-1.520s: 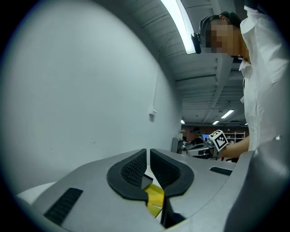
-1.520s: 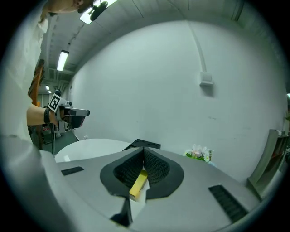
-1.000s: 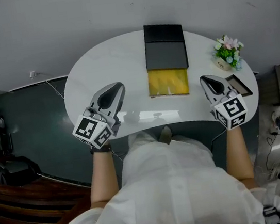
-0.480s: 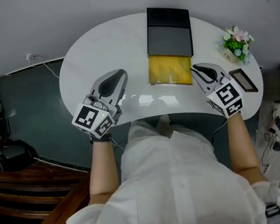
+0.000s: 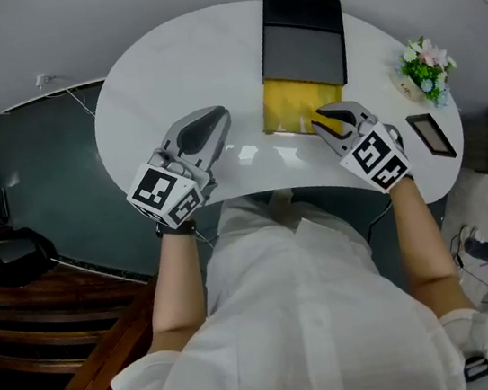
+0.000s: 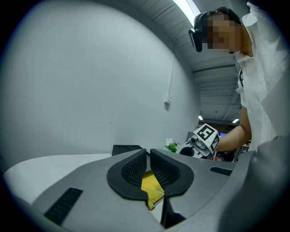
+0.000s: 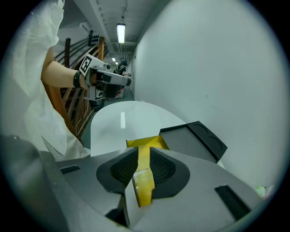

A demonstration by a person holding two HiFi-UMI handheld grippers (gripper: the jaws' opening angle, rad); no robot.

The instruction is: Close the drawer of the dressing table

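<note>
A black box [image 5: 303, 40] stands at the back of the white dressing table [image 5: 149, 76], and its yellow drawer [image 5: 290, 110] is pulled out toward me. My right gripper [image 5: 323, 118] tilts down at the drawer's front right corner. Its jaws are opening, a narrow gap apart, and in the right gripper view [image 7: 144, 149] the yellow drawer [image 7: 144, 144] shows through that gap without the pads pressing it. My left gripper [image 5: 214, 117] hovers over the table just left of the drawer, shut and empty. In the left gripper view [image 6: 148, 152] the drawer [image 6: 152, 188] shows behind its fingers.
A small pot of flowers [image 5: 425, 67] and a flat dark device [image 5: 431, 136] sit at the table's right end. A cable [image 5: 76, 105] hangs off the left rim. My white-shirted body presses against the front edge. Wooden furniture [image 5: 27, 322] stands at lower left.
My right gripper has swung left and down from the table's right side to the drawer's front corner, its jaws parting slightly. The left gripper has sunk a little and stays shut.
</note>
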